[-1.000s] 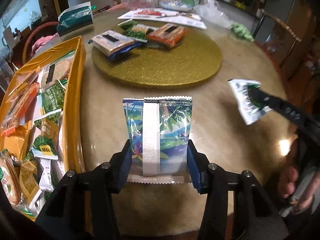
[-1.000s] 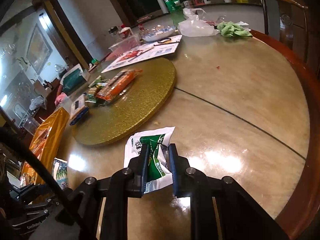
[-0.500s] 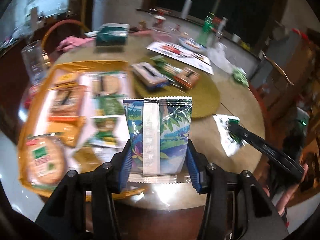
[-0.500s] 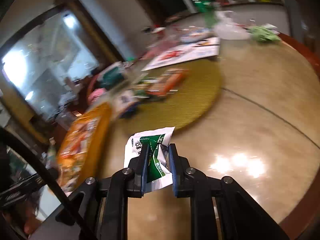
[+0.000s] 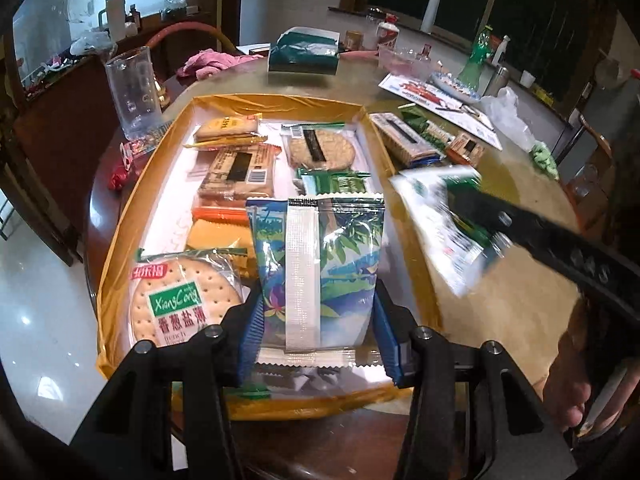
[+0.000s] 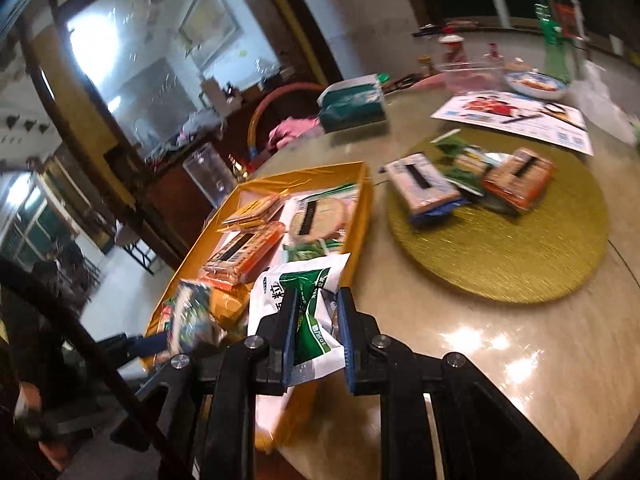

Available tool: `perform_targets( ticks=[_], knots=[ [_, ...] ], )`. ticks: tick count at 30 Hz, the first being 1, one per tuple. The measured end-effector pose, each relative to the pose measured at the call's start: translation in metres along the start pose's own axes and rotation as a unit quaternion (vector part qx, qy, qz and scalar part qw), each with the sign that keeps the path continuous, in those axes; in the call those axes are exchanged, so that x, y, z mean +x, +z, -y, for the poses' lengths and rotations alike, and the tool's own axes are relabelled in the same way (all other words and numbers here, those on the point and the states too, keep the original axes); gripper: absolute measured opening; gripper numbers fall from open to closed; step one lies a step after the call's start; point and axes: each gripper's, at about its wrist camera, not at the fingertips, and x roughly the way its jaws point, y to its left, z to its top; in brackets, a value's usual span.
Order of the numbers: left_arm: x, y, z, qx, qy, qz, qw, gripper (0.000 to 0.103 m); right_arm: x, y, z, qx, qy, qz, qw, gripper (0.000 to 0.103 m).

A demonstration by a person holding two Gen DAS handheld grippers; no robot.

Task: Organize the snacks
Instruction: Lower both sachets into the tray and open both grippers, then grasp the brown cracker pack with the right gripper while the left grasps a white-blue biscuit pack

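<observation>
Glass (image 5: 134, 92) by gold tray (image 5: 120, 232), snack pkts (image 6: 472, 184) on turntable (image 6: 520, 256).

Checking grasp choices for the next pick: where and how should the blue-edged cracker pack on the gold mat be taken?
The blue-edged cracker pack lies flat on the gold mat, long and boxy. Come from above and, I'd judge, pinch across its short width at mid-length; the green packets crowd its far side.

The white-and-green packet (image 5: 444, 224) is motion-blurred, its print unreadable, and the blue leafy pouch (image 5: 320, 268) hides tray snacks behind it.
</observation>
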Motion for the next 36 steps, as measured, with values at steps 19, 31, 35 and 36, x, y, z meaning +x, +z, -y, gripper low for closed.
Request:
perform_targets(
  ticks=[19, 31, 35, 36],
  knots=[
    [0.015, -0.004, -0.004, 0.024, 0.033, 0.001, 0.9991, 0.065, 0.074, 0.016, -0.015, 0.011, -0.011, -0.052, 0.999, 0.034],
    [-0.009, 0.010, 0.041, 0.042, -0.006, 0.052, 0.9977, 0.081, 0.001, 0.019, 0.023, 0.035, -0.028, 0.017, 0.999, 0.053],
    [-0.003, 0.017, 0.063, 0.046, -0.017, 0.039, 0.9980, 0.081, -0.011, 0.013, 0.072, 0.095, -0.043, 0.025, 0.994, 0.060],
    [-0.003, 0.019, 0.068, 0.046, -0.024, 0.038, 0.9979, 0.081, -0.012, 0.012, 0.086, 0.113, -0.049, 0.024, 0.992, 0.060]
  ],
)
